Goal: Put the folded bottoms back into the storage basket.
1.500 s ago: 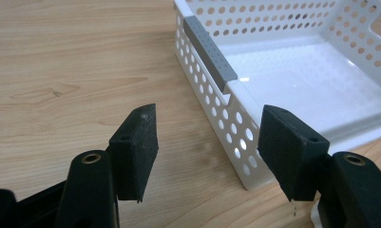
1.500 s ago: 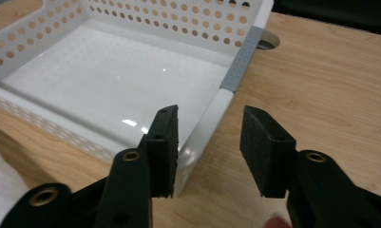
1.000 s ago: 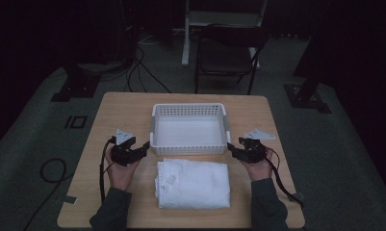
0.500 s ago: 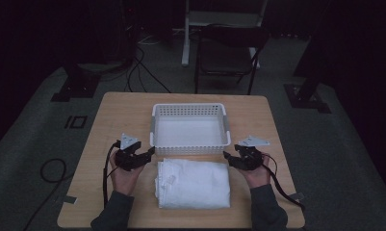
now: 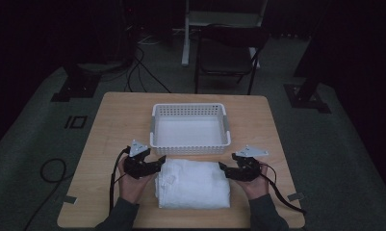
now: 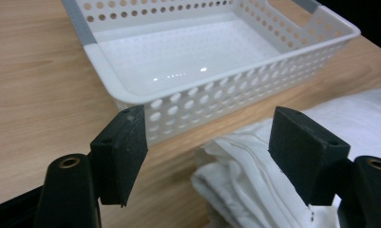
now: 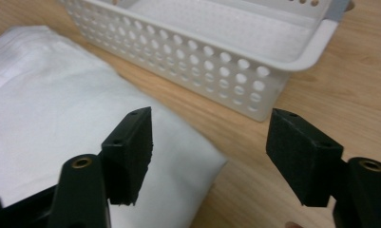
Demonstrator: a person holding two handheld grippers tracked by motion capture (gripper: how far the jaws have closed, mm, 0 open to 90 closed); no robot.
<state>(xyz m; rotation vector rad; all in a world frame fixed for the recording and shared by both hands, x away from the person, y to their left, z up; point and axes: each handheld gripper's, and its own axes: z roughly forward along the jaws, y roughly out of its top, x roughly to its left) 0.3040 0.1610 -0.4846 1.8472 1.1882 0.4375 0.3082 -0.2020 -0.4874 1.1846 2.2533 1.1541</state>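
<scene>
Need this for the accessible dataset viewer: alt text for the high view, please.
A person at a wooden table holds the left gripper and right gripper, both open, at either end of a folded white towel near the front edge. An empty white perforated basket sits just beyond the towel; the room around is dark, with a chair behind the table.

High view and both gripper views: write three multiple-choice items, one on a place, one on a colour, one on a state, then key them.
1. Where does the folded cloth lie?
A. inside the basket
B. on the table, on the person's side of the basket
C. on the chair

2. What colour is the basket?
A. white
B. red
C. black

3. How do the jaws of the left hand-held gripper stand?
A. shut on the cloth
B. shut on nothing
C. open

Key: 1 B, the cloth sits between the hands, the basket beyond it; 2 A, white perforated walls; 3 C, a wide gap between the pads.
</scene>
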